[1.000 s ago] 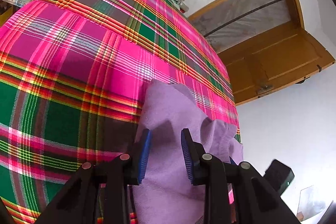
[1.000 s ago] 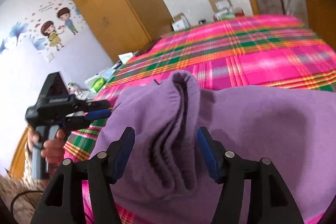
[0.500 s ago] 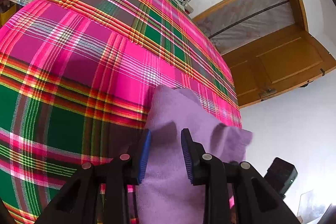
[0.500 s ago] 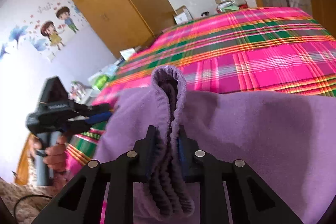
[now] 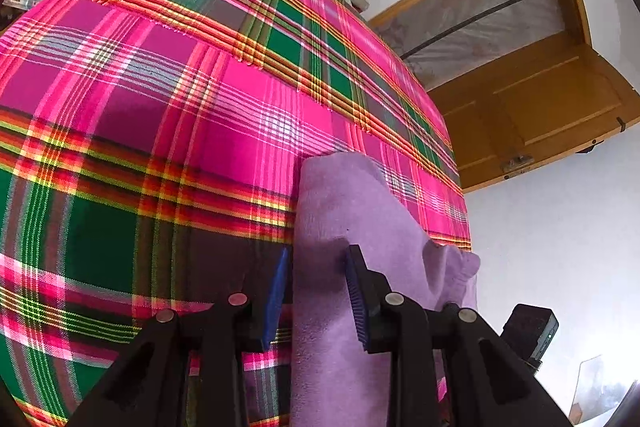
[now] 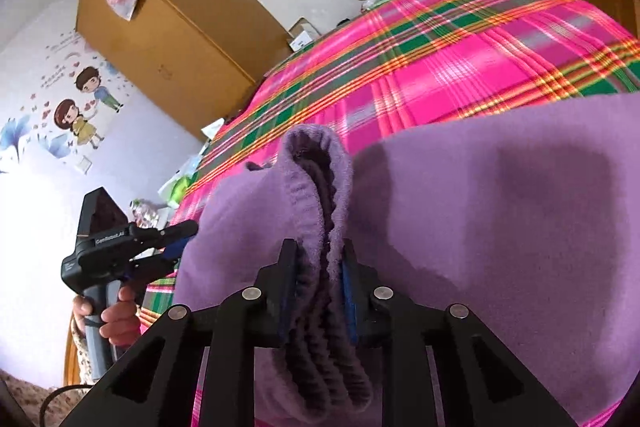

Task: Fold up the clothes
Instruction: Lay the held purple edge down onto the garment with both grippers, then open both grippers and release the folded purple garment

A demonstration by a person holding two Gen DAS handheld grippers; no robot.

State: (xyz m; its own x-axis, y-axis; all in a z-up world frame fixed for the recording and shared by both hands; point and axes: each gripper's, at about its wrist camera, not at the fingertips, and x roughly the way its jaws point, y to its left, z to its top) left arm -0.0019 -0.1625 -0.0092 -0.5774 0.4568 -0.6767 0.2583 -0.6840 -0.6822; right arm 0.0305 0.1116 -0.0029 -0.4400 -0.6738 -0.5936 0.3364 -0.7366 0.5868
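Two tools on one purple sweater (image 6: 500, 227) lying on my plaid bed (image 5: 160, 107): right tool (image 6: 316, 291) is clamped on its ribbed edge, left tool (image 5: 316, 299) straddles the opposite end, fingers apart. Garment's long axis runs between them.

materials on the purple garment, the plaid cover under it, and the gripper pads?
Purple garment: soft knit, likely fleece or wool blend; matte fuzzy nap, ribbed hem pinched in the right gripper.
Plaid cover: woven cloth, probably cotton or acrylic; visible thread lines, slight sheen.
Pads: blue, finely ridged, apparently rubber.
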